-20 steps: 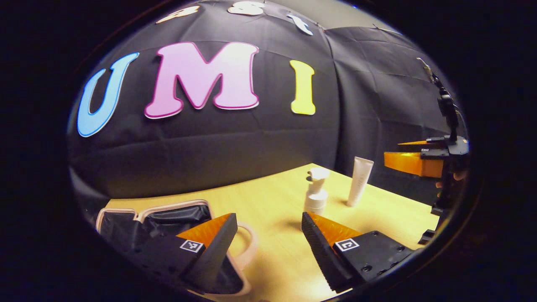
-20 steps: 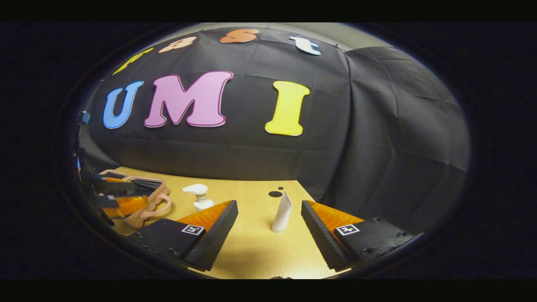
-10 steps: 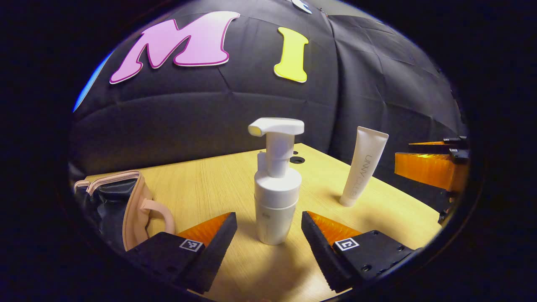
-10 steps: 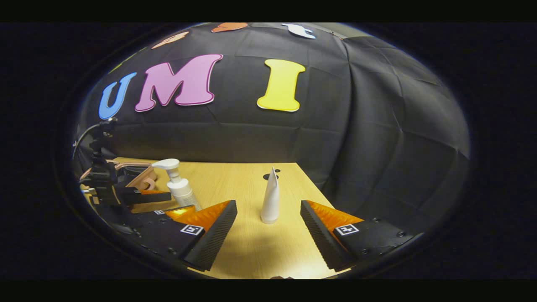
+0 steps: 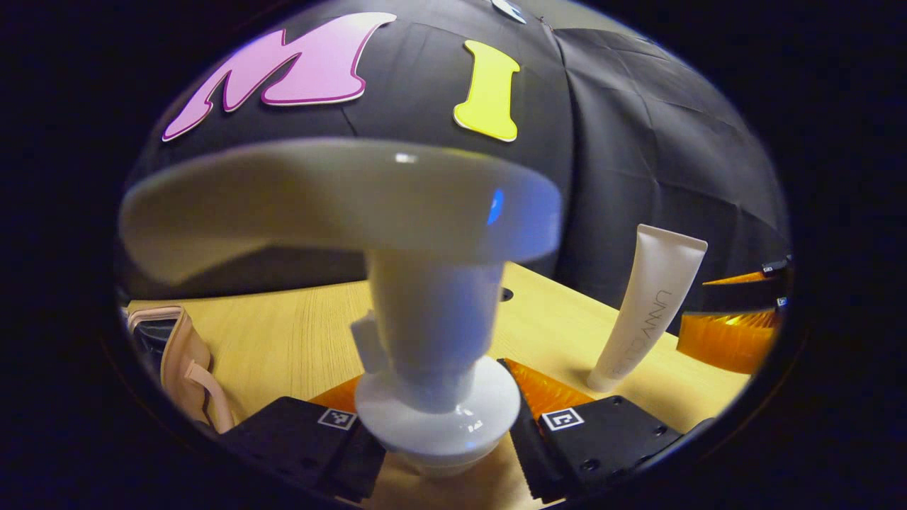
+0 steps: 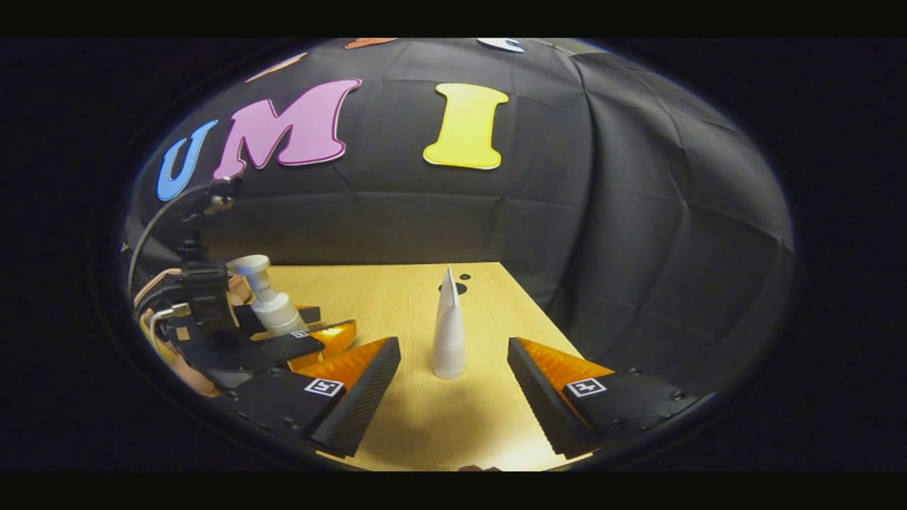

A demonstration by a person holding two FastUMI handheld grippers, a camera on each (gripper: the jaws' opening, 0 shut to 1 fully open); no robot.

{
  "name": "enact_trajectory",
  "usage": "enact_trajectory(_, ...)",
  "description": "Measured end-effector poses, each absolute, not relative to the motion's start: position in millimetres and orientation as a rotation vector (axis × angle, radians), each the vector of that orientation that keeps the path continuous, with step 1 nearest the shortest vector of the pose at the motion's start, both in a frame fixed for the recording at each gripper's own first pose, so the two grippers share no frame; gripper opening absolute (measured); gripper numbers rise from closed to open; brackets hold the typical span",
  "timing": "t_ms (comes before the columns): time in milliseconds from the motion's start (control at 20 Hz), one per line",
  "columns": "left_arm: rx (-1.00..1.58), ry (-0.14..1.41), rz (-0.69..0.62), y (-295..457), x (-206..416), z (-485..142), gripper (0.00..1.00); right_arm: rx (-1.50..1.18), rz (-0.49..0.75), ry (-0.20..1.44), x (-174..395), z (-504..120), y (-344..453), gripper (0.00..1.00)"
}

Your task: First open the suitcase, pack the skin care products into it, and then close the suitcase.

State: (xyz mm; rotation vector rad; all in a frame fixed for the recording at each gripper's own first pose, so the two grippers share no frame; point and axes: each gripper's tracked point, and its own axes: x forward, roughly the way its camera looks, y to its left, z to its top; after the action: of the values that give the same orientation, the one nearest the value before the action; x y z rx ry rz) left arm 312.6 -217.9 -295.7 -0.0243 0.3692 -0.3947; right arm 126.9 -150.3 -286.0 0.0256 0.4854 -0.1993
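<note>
A: Where are the products placed?

B: The pump bottle [image 5: 432, 333] is stood upright between the fingers of the left gripper [image 5: 436, 439]; the fingers are drawn in close at its sides, but whether both are pressed on it cannot be told. The tube [image 6: 448, 333] is stood on its cap toward the far right corner of the table [image 6: 397, 297], ahead of the right gripper [image 6: 453, 393], whose fingers are spread wide and kept clear of it.

A: And the suitcase?

B: It [image 5: 181, 354] is seen at the left edge of the table, its opening hard to judge from here.

A: What could go wrong?

B: The bottle is tall and top-heavy under its pump head, so it could be tipped if the grip is made low and off-centre, or slipped if lifted before it is squeezed firmly. The tube is narrow at its base; it could be knocked over by one finger touched first.
</note>
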Motion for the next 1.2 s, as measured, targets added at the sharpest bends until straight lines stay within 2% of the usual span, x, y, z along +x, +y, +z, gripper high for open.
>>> enact_trajectory(100,-0.04,0.376,-0.424,-219.5,308.1,-293.7,0.67,0.037,-0.226,0.488,143.3,-300.0,-152.6,0.98)
enact_trajectory(250,-0.056,0.39,-0.418,-202.9,298.5,-296.5,0.66,0.073,-0.237,0.504,168.0,-323.9,-151.5,0.97)
enact_trajectory(300,-0.06,0.405,-0.411,-196.0,293.3,-296.9,0.63,0.075,-0.248,0.516,173.7,-332.1,-154.5,0.97)
enact_trajectory(350,-0.065,0.419,-0.405,-190.0,286.0,-297.9,0.66,0.085,-0.25,0.526,180.0,-337.7,-155.5,0.98)
enact_trajectory(550,-0.117,0.437,-0.387,-170.2,257.5,-294.6,0.66,0.063,-0.257,0.529,197.4,-348.0,-157.6,0.95)
enact_trajectory(750,-0.117,0.446,-0.389,-159.9,238.5,-296.6,0.66,0.042,-0.244,0.539,203.5,-355.0,-155.8,0.43)
enact_trajectory(900,-0.165,0.455,-0.378,-149.7,228.8,-294.7,0.66,0.017,-0.231,0.523,196.7,-347.6,-151.7,0.36)
enact_trajectory(950,-0.167,0.452,-0.372,-145.7,226.9,-294.8,0.66,-0.001,-0.224,0.505,194.5,-340.4,-148.4,0.4)
enact_trajectory(1050,-0.162,0.428,-0.375,-136.7,223.5,-286.6,0.66,-0.027,-0.195,0.479,187.6,-325.4,-135.3,0.32)
enact_trajectory(1100,-0.161,0.411,-0.379,-134.0,221.6,-280.0,0.66,-0.044,-0.177,0.476,182.3,-320.0,-126.9,0.37)
enact_trajectory(1200,-0.171,0.379,-0.385,-125.6,215.8,-260.7,0.66,-0.073,-0.143,0.458,173.8,-301.6,-106.1,0.37)
